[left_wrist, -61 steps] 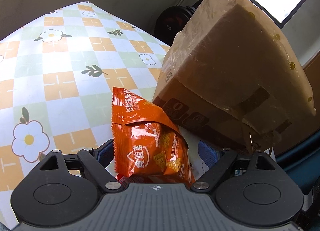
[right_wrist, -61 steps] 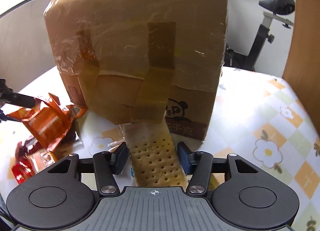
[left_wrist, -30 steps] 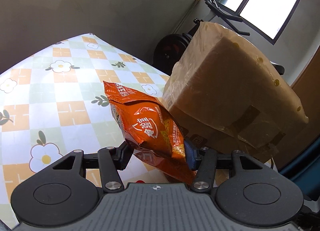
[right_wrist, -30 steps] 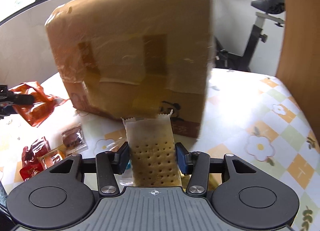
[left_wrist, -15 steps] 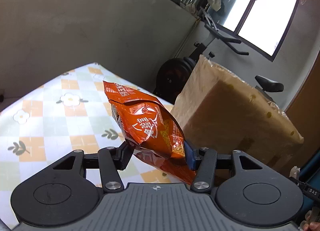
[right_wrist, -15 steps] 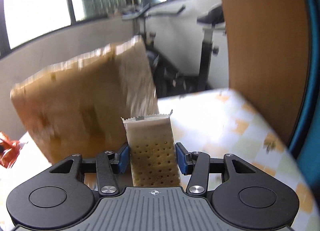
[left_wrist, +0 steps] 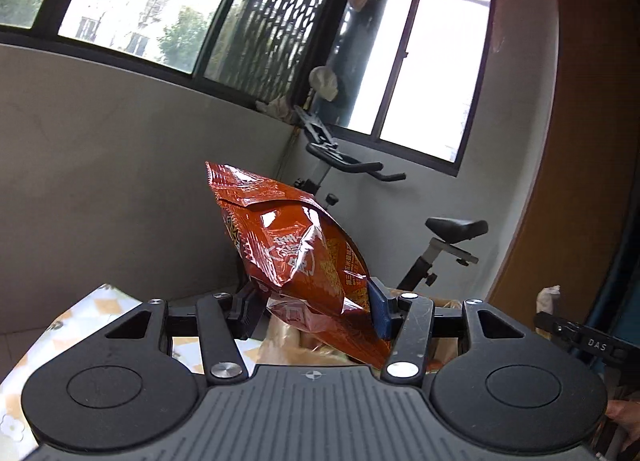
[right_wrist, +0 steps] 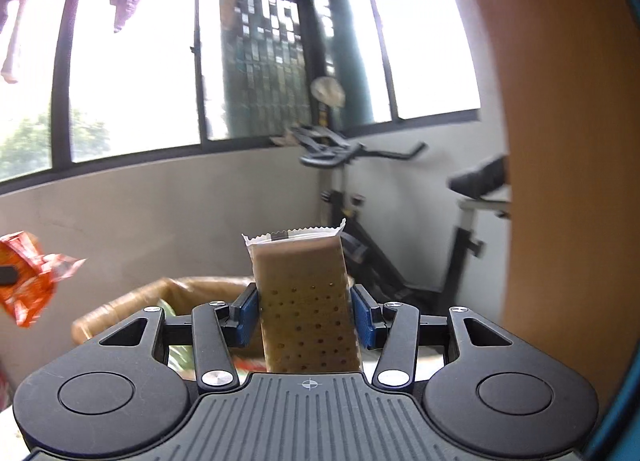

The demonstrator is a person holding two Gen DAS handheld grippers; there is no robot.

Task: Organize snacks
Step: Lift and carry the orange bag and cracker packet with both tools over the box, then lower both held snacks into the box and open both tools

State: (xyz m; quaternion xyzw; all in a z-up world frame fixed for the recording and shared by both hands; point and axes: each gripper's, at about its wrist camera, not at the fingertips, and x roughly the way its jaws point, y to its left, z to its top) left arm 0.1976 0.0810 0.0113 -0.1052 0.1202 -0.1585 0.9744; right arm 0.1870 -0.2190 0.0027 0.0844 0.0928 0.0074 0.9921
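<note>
Midway, I judge: the left hand-held gripper [left_wrist: 316,311] clamps an orange chip bag [left_wrist: 296,261] and the right hand-held gripper [right_wrist: 306,315] a cracker pack [right_wrist: 306,301], both raised above the open cardboard box [right_wrist: 132,299], neither dropped in.

both grippers, left gripper [left_wrist: 316,311] and right gripper [right_wrist: 306,311]: black linkage arms, silver pivot screws, blue finger pads [right_wrist: 364,321], ribbed grey housing, crosshair mark.
</note>
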